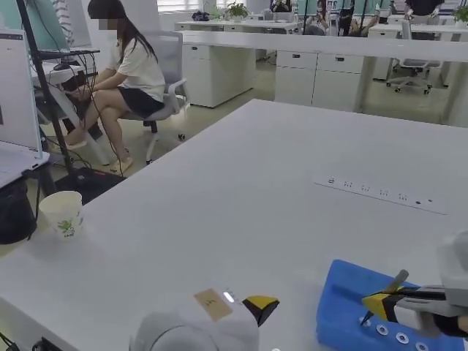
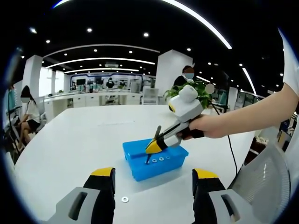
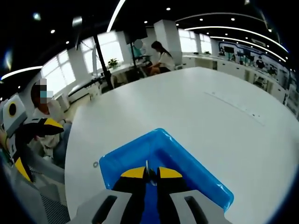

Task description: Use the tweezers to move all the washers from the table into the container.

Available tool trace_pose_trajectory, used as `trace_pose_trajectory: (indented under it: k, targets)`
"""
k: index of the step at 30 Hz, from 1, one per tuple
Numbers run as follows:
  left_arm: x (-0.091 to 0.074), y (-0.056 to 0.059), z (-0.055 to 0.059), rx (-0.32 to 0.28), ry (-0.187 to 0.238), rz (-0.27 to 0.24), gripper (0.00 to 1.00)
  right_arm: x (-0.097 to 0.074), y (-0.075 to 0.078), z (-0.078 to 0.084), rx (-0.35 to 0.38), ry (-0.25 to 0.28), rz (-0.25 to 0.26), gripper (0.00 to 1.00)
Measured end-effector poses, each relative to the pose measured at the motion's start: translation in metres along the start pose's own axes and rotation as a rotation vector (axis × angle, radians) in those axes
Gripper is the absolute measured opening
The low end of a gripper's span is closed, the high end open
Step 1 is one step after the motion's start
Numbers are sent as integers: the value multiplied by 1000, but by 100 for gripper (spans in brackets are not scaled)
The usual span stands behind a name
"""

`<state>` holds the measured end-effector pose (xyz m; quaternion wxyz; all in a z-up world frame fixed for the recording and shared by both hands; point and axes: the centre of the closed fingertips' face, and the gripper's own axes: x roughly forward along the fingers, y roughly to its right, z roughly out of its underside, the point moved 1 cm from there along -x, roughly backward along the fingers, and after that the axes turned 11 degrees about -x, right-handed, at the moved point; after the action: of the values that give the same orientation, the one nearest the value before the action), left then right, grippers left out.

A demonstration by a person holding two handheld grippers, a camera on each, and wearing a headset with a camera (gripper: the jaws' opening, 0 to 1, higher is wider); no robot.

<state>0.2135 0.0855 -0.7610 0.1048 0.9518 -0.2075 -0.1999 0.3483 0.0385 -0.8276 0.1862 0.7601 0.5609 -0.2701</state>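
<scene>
Jaws on my left gripper [image 2: 154, 179] stood wide apart, holding nothing, low over the white table [image 2: 70, 149]. One washer [image 2: 124, 199] lay on the table just ahead of them, between the jaws and the blue container [image 2: 140, 171], touching neither. The container sat near my edge of the table, with a short row of washers [image 2: 161, 159] lying in it. My right gripper [image 2: 154, 146] hung over the container, its jaws clamped on the tweezers [image 2: 157, 132]. The tweezers slanted down so that their point came to the left end of that row. I could not tell whether the point touched a washer. In the right gripper view the jaws were pressed together on the tweezers above the container, and the loose washer lay on the table just off the container's left wall. In the head view the right gripper reached in from the right, with the tweezers' point over the container. Farther right and farther back on the table, well apart from the container, a white power strip [image 1: 380, 194] lay flat.
</scene>
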Motion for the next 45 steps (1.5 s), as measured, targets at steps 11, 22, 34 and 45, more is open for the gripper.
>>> trace_pose_trajectory:
  k: [11, 22, 34, 45]
  targets:
    - [0, -1, 0, 3, -3, -5, 66, -12, -5, 1, -74, -40, -37, 1]
    - [0, -2, 2, 9, -12, -11, 65, -45, -50, -19, -75, 5, -143, 1]
    - [2, -1, 13, 58, -80, -16, 57, -58, -120, -41, 43, 63, -311, 1]
    - [-1, 2, 18, 80, -110, -5, 28, -49, -146, -51, 100, 70, -385, 1]
